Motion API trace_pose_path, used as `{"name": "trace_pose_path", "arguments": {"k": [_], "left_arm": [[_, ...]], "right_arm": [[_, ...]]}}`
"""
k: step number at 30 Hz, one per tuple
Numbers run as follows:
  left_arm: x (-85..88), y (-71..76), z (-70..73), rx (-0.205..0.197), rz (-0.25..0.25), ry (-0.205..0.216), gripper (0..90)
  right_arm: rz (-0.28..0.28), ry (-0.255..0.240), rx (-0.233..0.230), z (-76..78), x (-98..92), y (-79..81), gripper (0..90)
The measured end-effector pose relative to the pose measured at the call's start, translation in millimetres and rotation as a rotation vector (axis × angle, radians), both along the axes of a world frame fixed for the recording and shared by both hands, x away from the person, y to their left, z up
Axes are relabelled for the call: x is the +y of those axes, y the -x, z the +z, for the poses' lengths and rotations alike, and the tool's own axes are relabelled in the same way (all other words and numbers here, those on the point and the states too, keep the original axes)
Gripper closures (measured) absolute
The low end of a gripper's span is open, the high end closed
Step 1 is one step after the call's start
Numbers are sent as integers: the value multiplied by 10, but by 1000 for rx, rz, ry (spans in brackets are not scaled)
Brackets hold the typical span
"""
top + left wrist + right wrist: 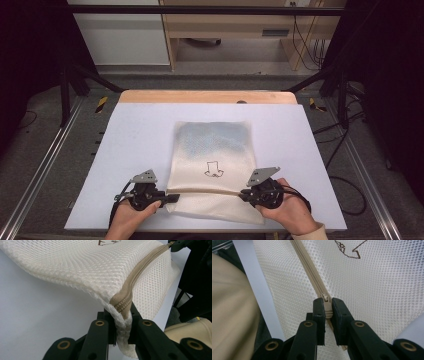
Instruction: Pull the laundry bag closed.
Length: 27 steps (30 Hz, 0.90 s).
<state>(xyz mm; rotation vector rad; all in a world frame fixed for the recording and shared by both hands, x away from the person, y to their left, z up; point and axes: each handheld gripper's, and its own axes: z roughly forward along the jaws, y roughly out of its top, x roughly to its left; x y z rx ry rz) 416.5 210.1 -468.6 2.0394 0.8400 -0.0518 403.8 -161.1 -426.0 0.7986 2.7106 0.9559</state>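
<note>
While the mesh bag (212, 165) lies near the counter's (130, 130) near edge, the left gripper (170, 198) pinches the bag's left corner at the zipper (207, 191) end, and the right gripper (243, 193) fingers clamp the zipper pull (326, 305).

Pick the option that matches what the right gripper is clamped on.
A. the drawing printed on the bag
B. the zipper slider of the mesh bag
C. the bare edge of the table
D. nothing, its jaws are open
B: in the right gripper view the right gripper has its jaws closed on the zipper slider at the end of the beige zipper on the mesh bag.
</note>
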Motion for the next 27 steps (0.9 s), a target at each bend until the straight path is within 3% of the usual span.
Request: {"name": "trace_pose_path", "arguments": {"k": [27], "left_arm": [[2,0,2,-2,1,-1,832]], "right_arm": [[-25,-4,2,-28,-129,23,819]]}}
